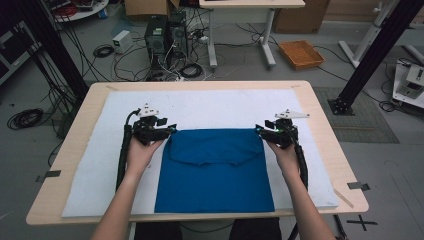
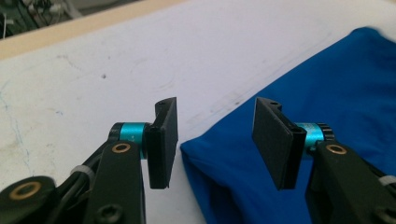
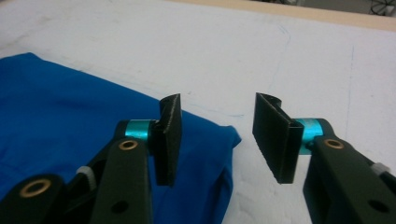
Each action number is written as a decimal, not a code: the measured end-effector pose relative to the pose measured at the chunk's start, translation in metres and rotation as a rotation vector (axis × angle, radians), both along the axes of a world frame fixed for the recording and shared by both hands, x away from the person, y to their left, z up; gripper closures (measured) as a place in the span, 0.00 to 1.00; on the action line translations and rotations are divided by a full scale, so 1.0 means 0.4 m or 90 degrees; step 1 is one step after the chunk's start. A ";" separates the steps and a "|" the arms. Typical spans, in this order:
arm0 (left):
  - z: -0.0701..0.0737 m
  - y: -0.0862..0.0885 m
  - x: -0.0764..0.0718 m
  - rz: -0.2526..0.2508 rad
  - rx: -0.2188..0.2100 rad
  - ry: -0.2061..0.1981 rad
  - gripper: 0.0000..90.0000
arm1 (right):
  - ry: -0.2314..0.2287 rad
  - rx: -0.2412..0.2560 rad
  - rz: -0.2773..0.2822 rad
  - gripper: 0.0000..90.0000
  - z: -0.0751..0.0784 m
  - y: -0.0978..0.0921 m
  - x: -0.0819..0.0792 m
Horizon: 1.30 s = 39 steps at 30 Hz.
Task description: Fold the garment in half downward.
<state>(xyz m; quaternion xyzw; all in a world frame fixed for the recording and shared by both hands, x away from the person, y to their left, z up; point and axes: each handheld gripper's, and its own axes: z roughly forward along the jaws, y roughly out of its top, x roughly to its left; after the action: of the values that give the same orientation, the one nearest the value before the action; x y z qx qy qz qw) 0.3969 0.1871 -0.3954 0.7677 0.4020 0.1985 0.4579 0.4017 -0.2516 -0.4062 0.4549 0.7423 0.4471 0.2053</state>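
Blue cloth (image 1: 215, 170) folded on white mat (image 1: 210, 105), wooden table (image 1: 320, 110); both grippers' jaws apart.

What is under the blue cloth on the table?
The blue cloth lies folded on a white mat that covers the wooden table. Whether anything sits between cloth and mat is hidden.

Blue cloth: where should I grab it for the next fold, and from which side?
Take the blue cloth by its two far corners, each hand-held gripper coming in from its own outer side. It lies flat, and the open left and right jaws already straddle those corners.
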 end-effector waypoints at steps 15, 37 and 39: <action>-0.097 0.014 -0.112 0.012 -0.048 0.169 0.61 | 0.003 0.017 -0.008 0.56 -0.041 -0.031 -0.141; -0.121 -0.005 -0.100 0.017 -0.058 0.197 0.82 | 0.047 0.036 -0.027 0.63 -0.073 -0.040 -0.133; -0.121 -0.005 -0.101 0.018 -0.057 0.198 0.82 | 0.058 0.041 -0.029 0.63 -0.076 -0.039 -0.130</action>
<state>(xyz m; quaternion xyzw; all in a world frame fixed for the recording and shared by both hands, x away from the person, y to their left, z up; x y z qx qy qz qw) 0.3566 0.1850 -0.4438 0.7623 0.4869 0.0658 0.4212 0.3496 -0.2673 -0.4368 0.4983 0.7253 0.4448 0.1665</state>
